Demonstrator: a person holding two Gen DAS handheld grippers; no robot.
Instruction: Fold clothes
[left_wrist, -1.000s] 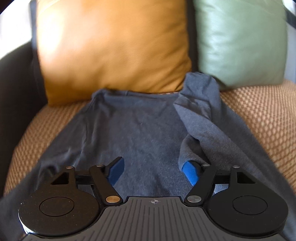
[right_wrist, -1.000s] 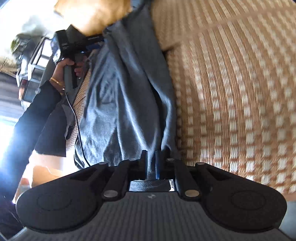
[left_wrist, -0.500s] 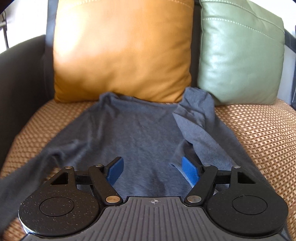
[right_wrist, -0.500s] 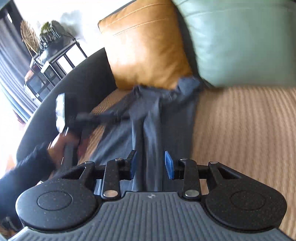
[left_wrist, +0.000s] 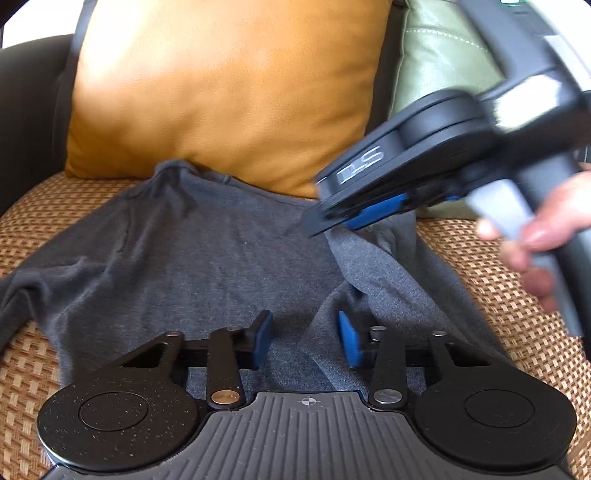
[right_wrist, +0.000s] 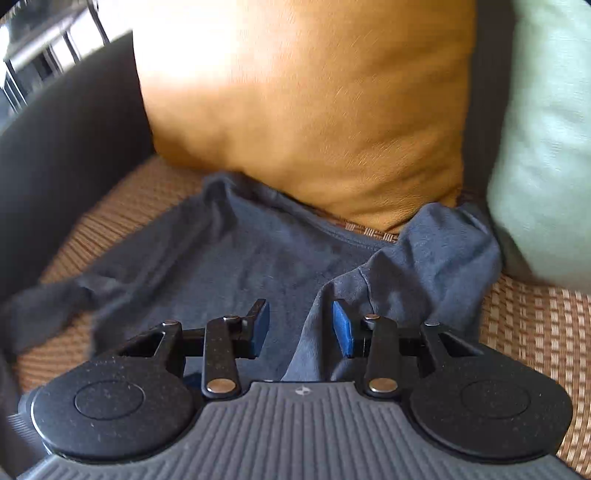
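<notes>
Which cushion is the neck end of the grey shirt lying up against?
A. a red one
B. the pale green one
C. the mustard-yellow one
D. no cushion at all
C: in both wrist views the grey shirt spreads over the woven seat with its collar edge against the foot of the mustard-yellow cushion; the pale green cushion stands to the right, beside the folded-over sleeve.

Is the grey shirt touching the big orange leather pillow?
Touching. In the right wrist view the grey shirt has its collar edge pushed up against the bottom of the orange leather pillow, with no gap visible between them at the left.
</notes>
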